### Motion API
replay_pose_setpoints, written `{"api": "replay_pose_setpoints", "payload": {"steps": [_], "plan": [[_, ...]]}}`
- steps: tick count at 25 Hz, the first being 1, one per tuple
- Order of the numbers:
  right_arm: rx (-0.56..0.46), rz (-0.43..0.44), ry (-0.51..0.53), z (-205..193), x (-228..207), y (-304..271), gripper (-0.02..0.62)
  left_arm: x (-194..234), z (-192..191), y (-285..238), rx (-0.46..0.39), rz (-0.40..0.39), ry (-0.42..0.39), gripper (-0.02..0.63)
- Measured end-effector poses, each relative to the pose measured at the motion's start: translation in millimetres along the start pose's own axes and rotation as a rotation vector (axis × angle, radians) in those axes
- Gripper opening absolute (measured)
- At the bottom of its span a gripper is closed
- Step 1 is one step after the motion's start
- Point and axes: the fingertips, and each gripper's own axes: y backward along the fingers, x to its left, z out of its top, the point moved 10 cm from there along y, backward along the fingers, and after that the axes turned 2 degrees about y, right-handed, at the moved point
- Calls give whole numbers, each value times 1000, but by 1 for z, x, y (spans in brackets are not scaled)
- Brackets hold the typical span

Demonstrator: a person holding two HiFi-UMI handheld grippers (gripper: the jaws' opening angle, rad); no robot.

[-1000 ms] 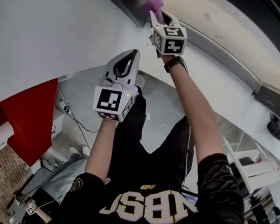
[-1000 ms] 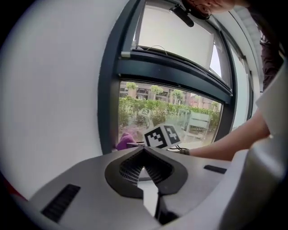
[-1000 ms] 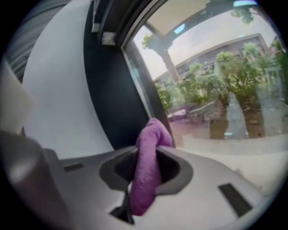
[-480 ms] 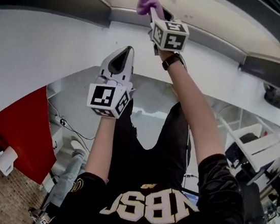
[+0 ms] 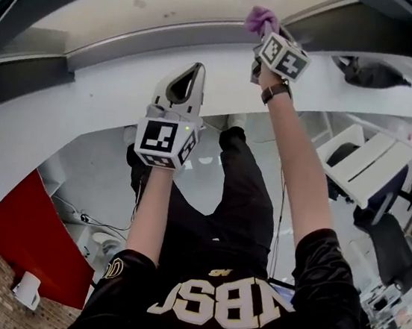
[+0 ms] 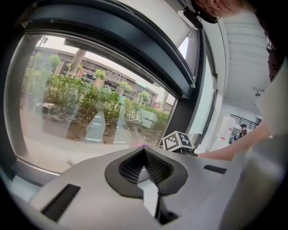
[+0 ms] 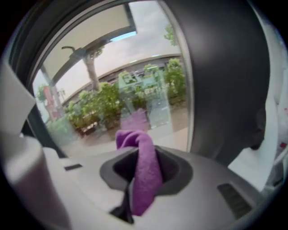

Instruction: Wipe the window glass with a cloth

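The window glass (image 5: 175, 2) filled the far top of the head view, with green shrubs and buildings showing through it in both gripper views. A dark window frame (image 7: 220, 85) ran along the right edge of the pane, and a white wall band (image 5: 85, 110) lay below it.

Both of the person's arms were raised towards the pane. The right arm (image 5: 301, 187) was stretched almost straight, far and high. The left arm (image 5: 151, 213) reached less far and stopped short of the glass.

The right gripper (image 5: 267, 28) was at the right end of the pane, close beside the dark frame, with its marker cube (image 5: 282, 56) turned to the camera. Its jaws were clamped on a purple cloth (image 7: 143, 168), which stood up between them in a folded hump. The cloth's top was at the glass, with a faint purple reflection just beyond it; whether it pressed on the pane I could not tell.

The left gripper (image 5: 196, 71) pointed at the glass from the near left, well apart from the right one. Its jaws were closed together, tip to tip, with nothing between them.

A dark wristwatch (image 5: 276, 92) sat on the right wrist.
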Motion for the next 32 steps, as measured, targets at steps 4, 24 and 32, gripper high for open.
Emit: {"api": "replay_pose_setpoints", "payload": {"steps": [4,24,32], "plan": [[-68,-98,-157,14,-36,13,80,-28,-2,-19,8,-58,-15,12],[252,582,256,-151,437,-43,80,242,18,239,12,457,-45,12],[252,779,276,-198,561,-83,80,266,23,276,19,477,-91,12]]}}
